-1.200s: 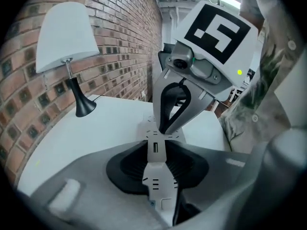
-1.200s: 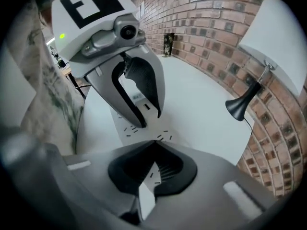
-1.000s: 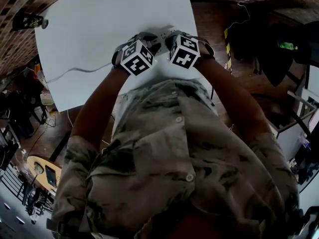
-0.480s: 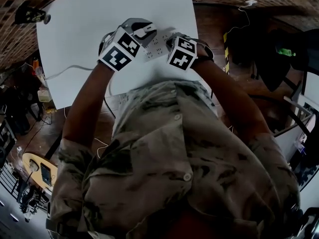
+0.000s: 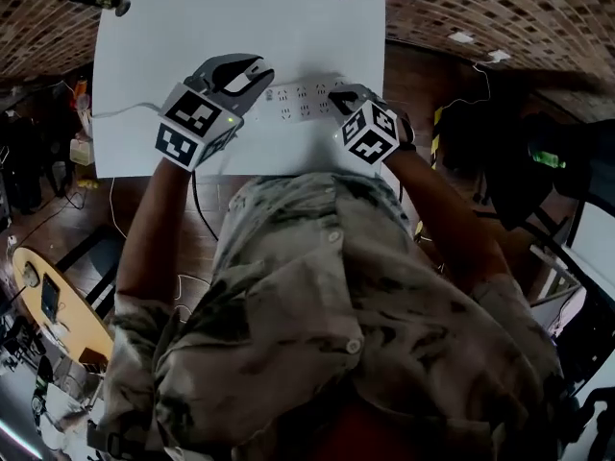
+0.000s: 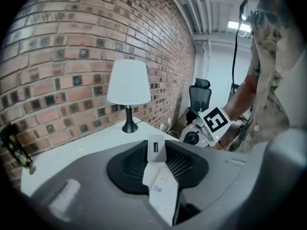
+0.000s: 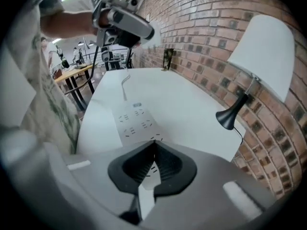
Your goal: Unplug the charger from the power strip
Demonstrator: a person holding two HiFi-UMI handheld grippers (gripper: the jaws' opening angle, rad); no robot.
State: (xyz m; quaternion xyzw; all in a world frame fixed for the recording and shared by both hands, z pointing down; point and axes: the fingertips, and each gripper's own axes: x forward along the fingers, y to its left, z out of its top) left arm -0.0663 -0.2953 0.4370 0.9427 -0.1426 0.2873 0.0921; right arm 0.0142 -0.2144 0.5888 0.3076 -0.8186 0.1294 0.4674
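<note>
My left tool [image 5: 248, 72] grips the white charger [image 6: 162, 188] clear of the power strip [image 7: 136, 121] (flat on the bench [image 7: 182, 99]), my right tool [image 7: 154, 143] closed over its near end.

Table [image 5: 154, 56]: smooth matt white top. Power strip [image 5: 303, 97] & charger [image 6: 160, 183]: smooth white plastic. Wall [image 6: 57, 47]: rough brick. Shirt [image 5: 336, 325]: soft cloth. Lamp shade [image 6: 128, 83]: matt, cloth-like.

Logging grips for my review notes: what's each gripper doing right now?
Left gripper: closed on the charger, clear of the power strip.
Right gripper: closed, empty, tips at the power strip.
</note>
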